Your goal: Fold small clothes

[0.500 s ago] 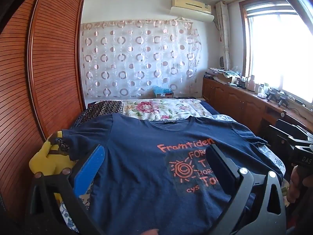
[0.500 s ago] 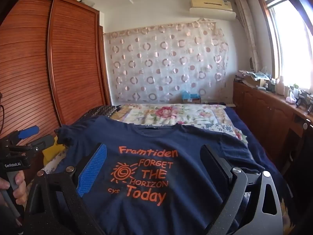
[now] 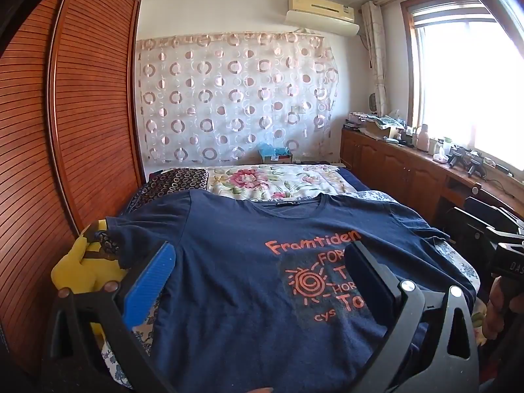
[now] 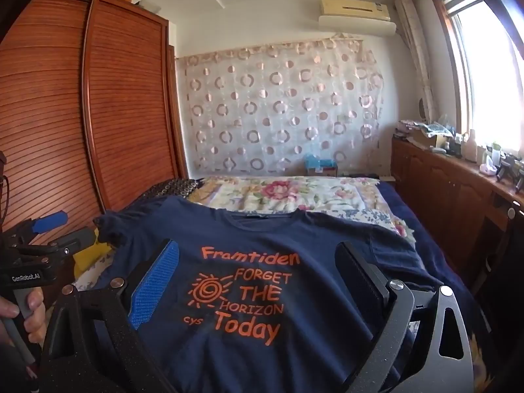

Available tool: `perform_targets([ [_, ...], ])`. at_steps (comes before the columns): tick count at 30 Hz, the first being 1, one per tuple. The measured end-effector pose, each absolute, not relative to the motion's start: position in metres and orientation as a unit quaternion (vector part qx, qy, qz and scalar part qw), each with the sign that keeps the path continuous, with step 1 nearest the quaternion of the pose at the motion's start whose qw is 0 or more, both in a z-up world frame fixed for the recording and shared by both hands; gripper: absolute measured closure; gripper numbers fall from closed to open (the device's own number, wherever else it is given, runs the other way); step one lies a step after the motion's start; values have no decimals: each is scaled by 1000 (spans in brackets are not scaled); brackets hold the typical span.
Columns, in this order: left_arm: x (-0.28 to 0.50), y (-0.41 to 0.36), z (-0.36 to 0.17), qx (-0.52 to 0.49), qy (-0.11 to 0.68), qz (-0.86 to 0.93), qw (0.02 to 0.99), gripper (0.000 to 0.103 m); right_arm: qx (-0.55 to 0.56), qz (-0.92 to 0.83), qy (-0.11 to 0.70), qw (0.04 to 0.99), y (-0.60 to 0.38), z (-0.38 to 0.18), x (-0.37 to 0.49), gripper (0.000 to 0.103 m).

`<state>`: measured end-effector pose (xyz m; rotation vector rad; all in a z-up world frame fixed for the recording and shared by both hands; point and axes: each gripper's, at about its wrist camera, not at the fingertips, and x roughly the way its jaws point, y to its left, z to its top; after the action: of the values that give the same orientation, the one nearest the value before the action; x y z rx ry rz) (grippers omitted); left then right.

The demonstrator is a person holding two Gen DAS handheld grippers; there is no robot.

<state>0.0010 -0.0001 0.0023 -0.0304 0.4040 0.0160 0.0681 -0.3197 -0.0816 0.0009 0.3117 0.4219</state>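
Note:
A navy T-shirt [image 3: 235, 262] with orange print lies spread flat, front up, on the bed, collar toward the far end; it also shows in the right wrist view [image 4: 249, 239]. My left gripper [image 3: 258, 258] is open and empty, hovering above the shirt's left half. My right gripper [image 4: 258, 258] is open and empty above the print. The left gripper also appears at the left edge of the right wrist view [image 4: 62, 229], beside the shirt's left sleeve [image 4: 111, 226].
A yellow plush toy [image 3: 82, 268] lies at the bed's left edge under the sleeve. A floral quilt [image 3: 275, 183] and patterned pillow [image 3: 173, 180] lie beyond the shirt. A wooden wardrobe [image 3: 65, 131] stands at the left, a cluttered cabinet [image 3: 409, 163] along the right.

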Motion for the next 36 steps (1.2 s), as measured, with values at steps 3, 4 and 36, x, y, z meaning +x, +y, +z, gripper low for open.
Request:
perform_targets([
  [3, 1, 0, 3, -15, 201, 9, 979, 0, 0, 209, 154, 966, -319, -79, 68, 5],
  [4, 1, 0, 3, -15, 202, 8, 979, 0, -1, 207, 154, 966, -319, -76, 68, 5],
  [36, -6, 1, -1, -9, 202, 7, 979, 0, 0, 208, 151, 966, -319, -80, 70, 5],
])
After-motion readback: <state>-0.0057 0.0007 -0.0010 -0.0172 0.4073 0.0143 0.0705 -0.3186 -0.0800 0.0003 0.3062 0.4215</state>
